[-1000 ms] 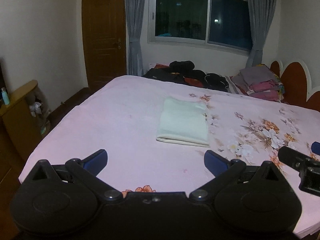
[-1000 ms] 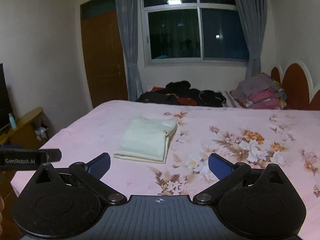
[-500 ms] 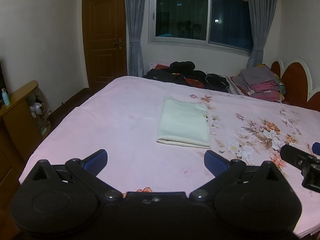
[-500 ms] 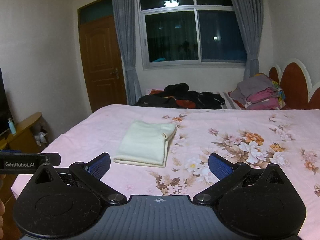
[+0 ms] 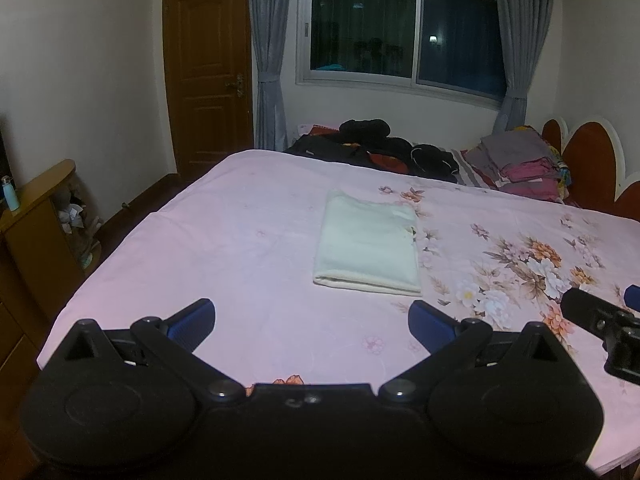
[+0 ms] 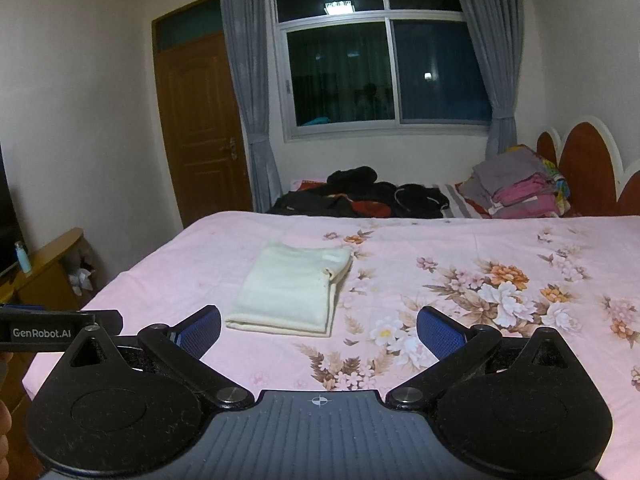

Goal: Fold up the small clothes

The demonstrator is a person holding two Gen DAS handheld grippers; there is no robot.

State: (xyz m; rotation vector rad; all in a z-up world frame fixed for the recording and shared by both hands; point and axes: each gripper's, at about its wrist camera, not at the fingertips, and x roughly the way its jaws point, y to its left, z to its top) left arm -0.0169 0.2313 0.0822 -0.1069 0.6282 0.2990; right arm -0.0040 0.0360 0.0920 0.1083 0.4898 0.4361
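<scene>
L gripper [image 5: 311,322] held above near edge of bed [image 5: 248,240], jaws spread wide, nothing between the blue pads [image 5: 192,318]. R gripper [image 6: 319,330] same: jaws wide apart, empty, hovering over bed approx level w/ the L one. Cream garment [image 5: 368,250] lies folded into a neat rectangle, flat on the pink floral sheet, roughly mid-bed, ahead of both tools and not touching either; fold edge faces the grippers, loose layered edges on its right side [image 6: 294,290]. R tool's tip shows at right margin of L view; L tool's body w/ "GenRobot.AI" label [image 6: 42,333] shows at left margin of R view. Far side of bed: heap of dark clothes [image 5: 380,150], stack of folded grey/pink items [image 5: 520,162] by red headboard [image 5: 588,164]. Wood door [image 5: 208,72], grey curtains [image 5: 268,52], dark window [image 5: 400,24] behind. Wood shelf [image 5: 36,216] at left w/ small bottle [image 5: 9,194] on top
</scene>
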